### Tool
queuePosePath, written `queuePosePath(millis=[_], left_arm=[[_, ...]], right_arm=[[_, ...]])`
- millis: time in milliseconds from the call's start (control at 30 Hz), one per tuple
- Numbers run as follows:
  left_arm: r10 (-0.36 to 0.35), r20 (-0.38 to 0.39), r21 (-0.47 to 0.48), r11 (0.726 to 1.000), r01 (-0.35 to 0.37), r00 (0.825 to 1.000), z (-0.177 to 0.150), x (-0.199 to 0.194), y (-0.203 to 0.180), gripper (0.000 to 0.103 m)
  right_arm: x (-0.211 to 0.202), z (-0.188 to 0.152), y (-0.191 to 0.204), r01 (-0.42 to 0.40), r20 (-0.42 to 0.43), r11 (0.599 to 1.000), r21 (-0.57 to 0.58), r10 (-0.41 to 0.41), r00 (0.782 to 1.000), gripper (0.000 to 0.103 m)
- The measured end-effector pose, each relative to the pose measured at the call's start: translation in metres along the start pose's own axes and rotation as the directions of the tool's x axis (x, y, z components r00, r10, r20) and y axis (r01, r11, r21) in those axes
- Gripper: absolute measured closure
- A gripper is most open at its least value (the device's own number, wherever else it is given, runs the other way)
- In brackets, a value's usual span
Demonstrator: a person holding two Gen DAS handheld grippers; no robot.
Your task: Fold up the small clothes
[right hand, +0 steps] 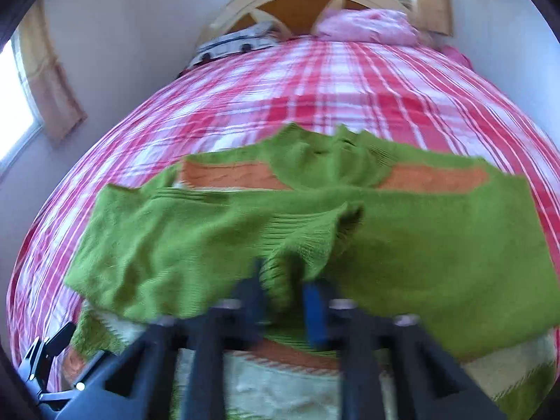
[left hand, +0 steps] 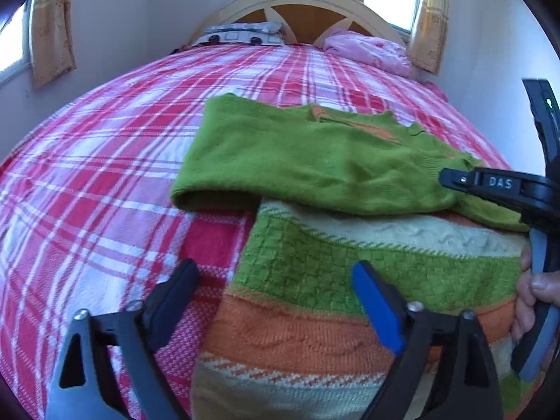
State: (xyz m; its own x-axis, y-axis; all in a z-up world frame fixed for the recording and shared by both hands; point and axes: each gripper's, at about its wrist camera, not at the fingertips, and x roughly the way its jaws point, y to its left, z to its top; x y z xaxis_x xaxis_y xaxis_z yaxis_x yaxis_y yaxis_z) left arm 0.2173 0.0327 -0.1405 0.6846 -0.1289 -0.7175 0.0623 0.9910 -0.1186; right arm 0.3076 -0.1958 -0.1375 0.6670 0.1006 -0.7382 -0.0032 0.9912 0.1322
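A small knitted sweater (left hand: 350,280) with green, orange and cream bands lies on the bed. Its green sleeve (left hand: 297,161) is folded across the chest. My left gripper (left hand: 276,290) is open and empty, hovering above the sweater's lower left edge. My right gripper (right hand: 283,290) is shut on the sleeve's ribbed green cuff (right hand: 297,248); it also shows at the right of the left wrist view (left hand: 451,178), pinching the cuff. In the right wrist view the sleeve (right hand: 210,241) lies across the sweater body (right hand: 437,245), below the orange shoulder bands.
The bed has a red, pink and white plaid cover (left hand: 105,175). A pink bundle (left hand: 367,52) and a patterned pillow (left hand: 241,33) lie by the wooden headboard (left hand: 301,14). Walls stand close on both sides, with curtained windows (left hand: 49,28).
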Motion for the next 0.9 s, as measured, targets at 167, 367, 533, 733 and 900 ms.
queuePosePath(millis=[167, 367, 533, 733, 900], left_arm=[[-0.043, 0.013, -0.029, 0.999, 0.043, 0.999, 0.005, 0.004, 0.005, 0.005], [-0.036, 0.012, -0.034, 0.999, 0.036, 0.999, 0.006, 0.004, 0.005, 0.005], [-0.032, 0.011, -0.039, 0.999, 0.033, 0.999, 0.006, 0.005, 0.008, 0.005], [-0.027, 0.008, -0.033, 0.999, 0.027, 1.000, 0.006, 0.005, 0.008, 0.005], [-0.016, 0.003, -0.023, 1.000, 0.016, 1.000, 0.006, 0.007, 0.006, 0.005]], right_arm=[[-0.042, 0.014, 0.021, 0.123, 0.161, 0.985, -0.121, -0.103, 0.982, 0.091], [-0.104, 0.042, -0.004, 0.242, 0.309, 0.958, -0.153, -0.186, 0.933, 0.091], [-0.100, 0.038, -0.051, 0.335, 0.269, 0.934, -0.125, -0.293, 0.918, 0.091], [-0.047, 0.004, -0.089, 0.339, 0.089, 0.936, -0.092, -0.331, 0.939, 0.089], [-0.031, -0.008, -0.106, 0.356, -0.001, 0.933, -0.047, -0.356, 0.934, 0.064]])
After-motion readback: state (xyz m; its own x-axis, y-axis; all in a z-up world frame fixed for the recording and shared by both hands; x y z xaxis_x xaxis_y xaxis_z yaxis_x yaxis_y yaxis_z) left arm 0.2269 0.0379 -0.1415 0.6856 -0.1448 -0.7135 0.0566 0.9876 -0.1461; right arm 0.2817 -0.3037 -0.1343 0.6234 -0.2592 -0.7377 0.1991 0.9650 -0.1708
